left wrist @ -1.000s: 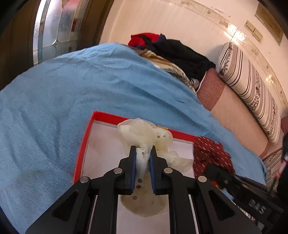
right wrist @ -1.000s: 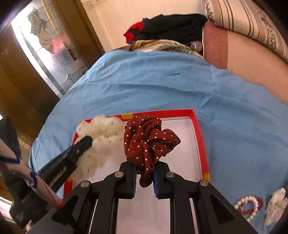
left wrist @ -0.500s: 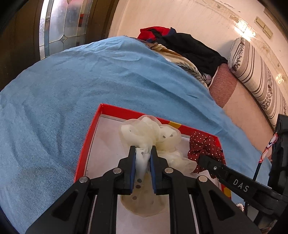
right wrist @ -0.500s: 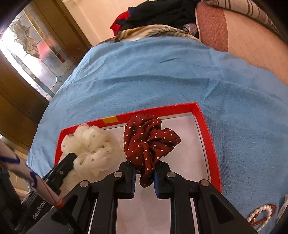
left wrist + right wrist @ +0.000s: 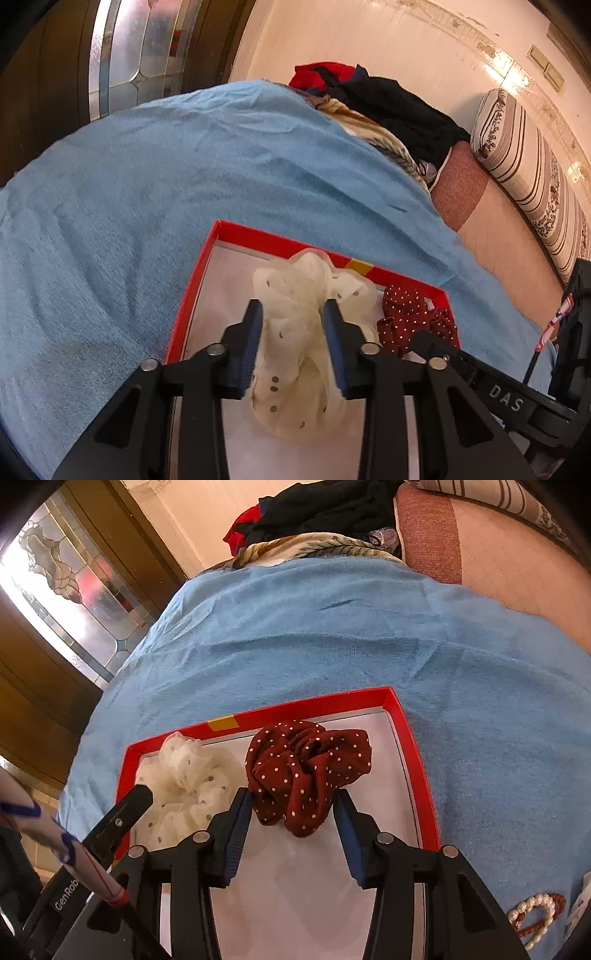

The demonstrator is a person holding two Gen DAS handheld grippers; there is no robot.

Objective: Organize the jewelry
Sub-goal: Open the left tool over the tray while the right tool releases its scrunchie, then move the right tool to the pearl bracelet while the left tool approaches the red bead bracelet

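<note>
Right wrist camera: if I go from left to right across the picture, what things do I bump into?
Left claw → cream scrunchie → red dotted scrunchie → red box's right wall → pearl bracelet.

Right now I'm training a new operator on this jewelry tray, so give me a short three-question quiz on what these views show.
1. True or false: the left gripper is clamped on the cream scrunchie.
2. What lies between the right gripper fingers? A) pearl bracelet B) maroon dotted scrunchie C) nothing
3. Fill in: both scrunchies rest inside the ___ tray.

Key: 1 false, its jaws are open. 2 B. 3 red.
</note>
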